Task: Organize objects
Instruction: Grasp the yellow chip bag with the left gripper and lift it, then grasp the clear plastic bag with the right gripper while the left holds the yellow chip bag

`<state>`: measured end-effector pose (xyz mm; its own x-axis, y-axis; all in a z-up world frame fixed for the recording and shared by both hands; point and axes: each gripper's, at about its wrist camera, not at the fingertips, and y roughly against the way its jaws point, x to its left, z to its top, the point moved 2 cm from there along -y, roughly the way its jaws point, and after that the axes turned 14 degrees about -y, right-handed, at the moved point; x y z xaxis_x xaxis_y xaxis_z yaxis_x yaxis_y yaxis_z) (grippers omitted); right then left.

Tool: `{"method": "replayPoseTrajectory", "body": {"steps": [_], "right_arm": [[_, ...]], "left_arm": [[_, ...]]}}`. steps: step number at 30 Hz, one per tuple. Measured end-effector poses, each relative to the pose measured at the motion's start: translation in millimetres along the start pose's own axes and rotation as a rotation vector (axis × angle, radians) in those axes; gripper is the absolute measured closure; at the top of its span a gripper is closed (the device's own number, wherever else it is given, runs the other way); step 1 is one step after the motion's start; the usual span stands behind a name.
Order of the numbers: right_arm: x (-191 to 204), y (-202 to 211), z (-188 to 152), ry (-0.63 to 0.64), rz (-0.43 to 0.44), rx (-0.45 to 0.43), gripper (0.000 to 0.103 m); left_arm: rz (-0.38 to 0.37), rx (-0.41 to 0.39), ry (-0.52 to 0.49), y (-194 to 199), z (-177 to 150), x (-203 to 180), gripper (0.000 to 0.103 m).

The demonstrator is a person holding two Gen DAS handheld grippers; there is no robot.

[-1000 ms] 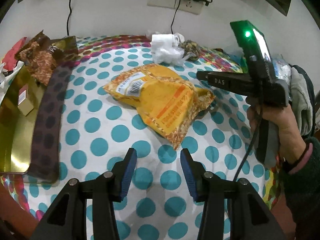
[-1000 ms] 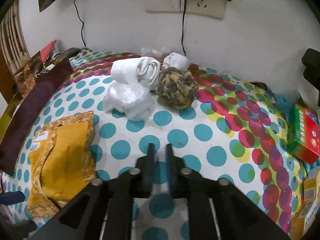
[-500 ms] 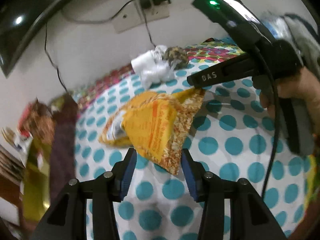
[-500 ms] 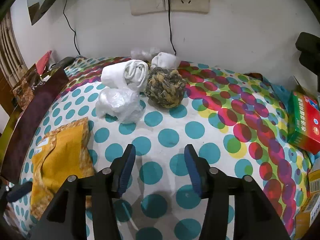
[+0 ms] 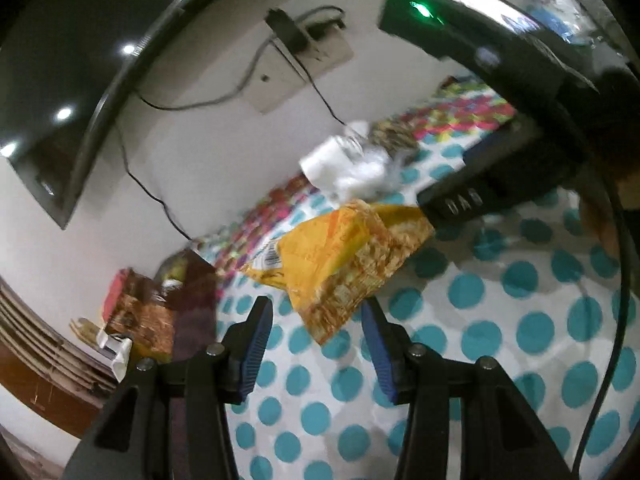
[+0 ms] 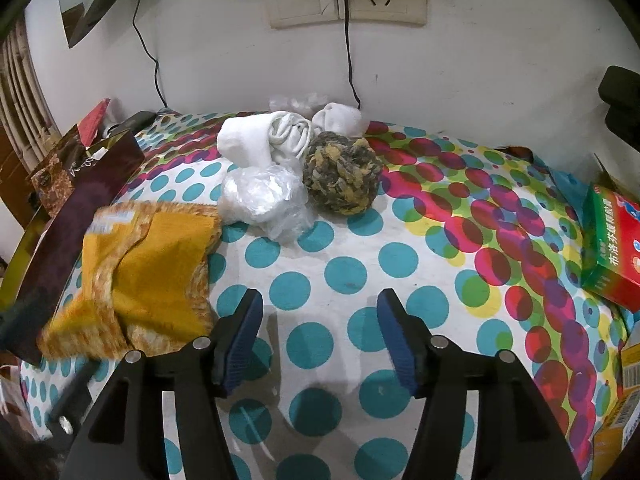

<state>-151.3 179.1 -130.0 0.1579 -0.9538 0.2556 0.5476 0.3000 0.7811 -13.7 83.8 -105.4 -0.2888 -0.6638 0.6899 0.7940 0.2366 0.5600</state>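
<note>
A yellow snack bag (image 5: pixel 340 260) lies on the dotted tablecloth (image 5: pixel 500 340), and it also shows at the left of the right wrist view (image 6: pixel 148 268). My left gripper (image 5: pixel 316 340) is open, tilted, with the bag's near corner between its fingers, not gripped. My right gripper (image 6: pixel 320 336) is open and empty above the cloth. Beyond it lie a clear plastic bundle (image 6: pixel 260 196), a rolled white cloth (image 6: pixel 260 140) and a yellow-grey yarn ball (image 6: pixel 340 180).
A dark maroon box (image 6: pixel 72 216) with brown packets (image 6: pixel 56 176) stands at the left edge. A red-green medicine box (image 6: pixel 612 256) lies at the right. The wall with sockets (image 6: pixel 348 4) and cables is behind. The right gripper's body (image 5: pixel 500 120) fills the left view's upper right.
My right gripper opened from shut and moved forward. My left gripper rolled and advanced until the yellow bag's corner came between its open fingers.
</note>
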Motion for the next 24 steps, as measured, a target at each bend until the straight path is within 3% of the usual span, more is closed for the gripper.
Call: {"method": "replayPoseTrajectory", "body": {"steps": [5,15,21,24], "right_arm": [[2.7,-0.4,-0.9,0.013,-0.011,0.001,0.042],[7.8,-2.8,-2.7,0.045,-0.033,0.006,0.038],[10.2,-4.1,-4.0,0.061,-0.045,0.008,0.035],[11.9,-4.6,-4.9,0.071,-0.056,0.008,0.035]], "left_arm": [[-0.028,-0.002,0.020,-5.9,4.8,4.5,0.055],[0.003,-0.044,0.001,-18.7,2.4,6.1,0.055],[0.046,-0.049,-0.065,-22.5,1.0,2.5,0.055],[0.033,-0.060,-0.101,-25.3,0.1,-0.8,0.055]]}}
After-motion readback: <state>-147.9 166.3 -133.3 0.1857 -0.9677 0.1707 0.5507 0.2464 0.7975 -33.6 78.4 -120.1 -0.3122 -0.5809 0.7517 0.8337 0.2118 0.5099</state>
